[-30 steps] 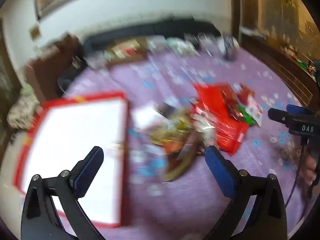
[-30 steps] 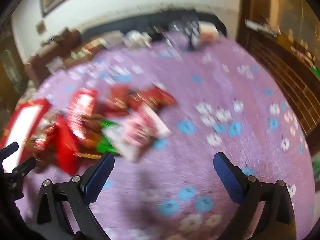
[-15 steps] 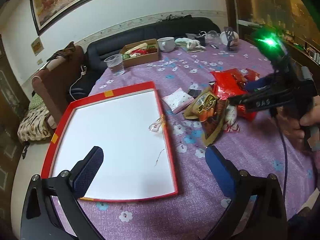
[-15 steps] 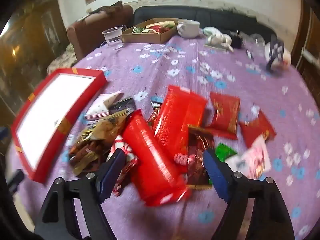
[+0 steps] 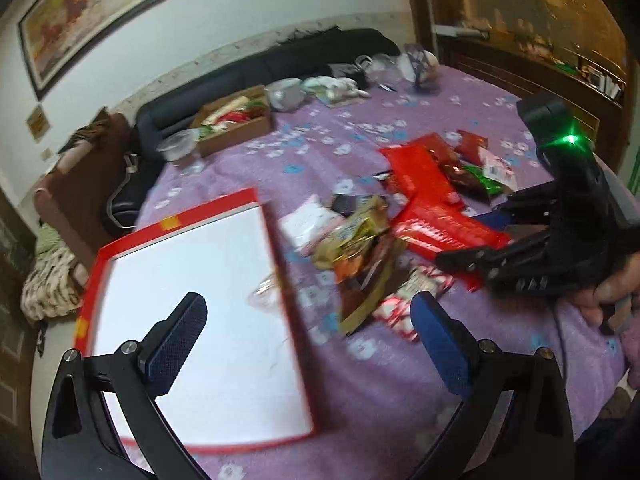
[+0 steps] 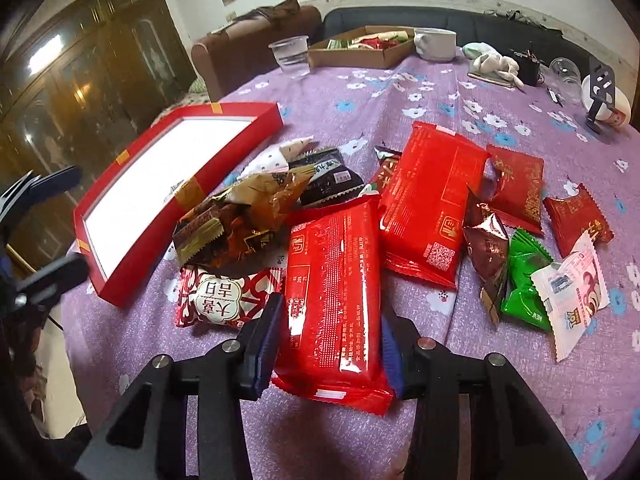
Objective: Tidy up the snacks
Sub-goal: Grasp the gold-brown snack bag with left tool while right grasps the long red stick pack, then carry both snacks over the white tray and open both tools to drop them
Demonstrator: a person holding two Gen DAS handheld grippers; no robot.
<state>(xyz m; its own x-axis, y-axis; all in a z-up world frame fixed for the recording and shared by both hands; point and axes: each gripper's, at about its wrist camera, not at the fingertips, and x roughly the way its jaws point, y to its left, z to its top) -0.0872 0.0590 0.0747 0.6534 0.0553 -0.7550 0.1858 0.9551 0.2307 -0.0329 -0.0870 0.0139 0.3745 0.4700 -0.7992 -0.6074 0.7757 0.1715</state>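
Purple floral cloth (image 6: 500, 420) covers the worktop; a dark sofa (image 6: 400, 20) and a brown armchair (image 6: 248, 48) stand behind it.

Landmark: red tray (image 6: 120, 280) with white floor, at the worktop's left side; a small clear-wrapped item, blurred, lies at its inner edge in the left wrist view.

Snack pile, just right of the red tray:
- long red packet (image 6: 332, 292), nearest the right wrist camera, lying lengthwise away from the tray.
- second red packet (image 6: 432, 204), beyond and right of the first, touching it.
- gold-brown wrappers (image 6: 240, 216), between the tray and the long red packet, touching the tray's wall.
- red-and-white packet (image 6: 224, 300) with printed characters, under the gold-brown wrappers' near edge.
- black packet (image 6: 328, 180) and a pale patterned sachet (image 6: 288, 152), beside the tray's far corner.
- small red packets (image 6: 516, 184), brown foil packet (image 6: 488, 248), green packet (image 6: 524, 280), pink-and-white packet (image 6: 572, 292), farthest right of the tray.

Far from the tray: cardboard box (image 6: 360, 50) of goods, plastic cup (image 6: 290, 54), white mug (image 6: 436, 42).

Right gripper (image 6: 328, 344): narrowed, blue pads against both long sides of the long red packet, which lies on the cloth.

Left gripper (image 5: 308, 340): spread wide, holding nothing, over the tray's near right corner.
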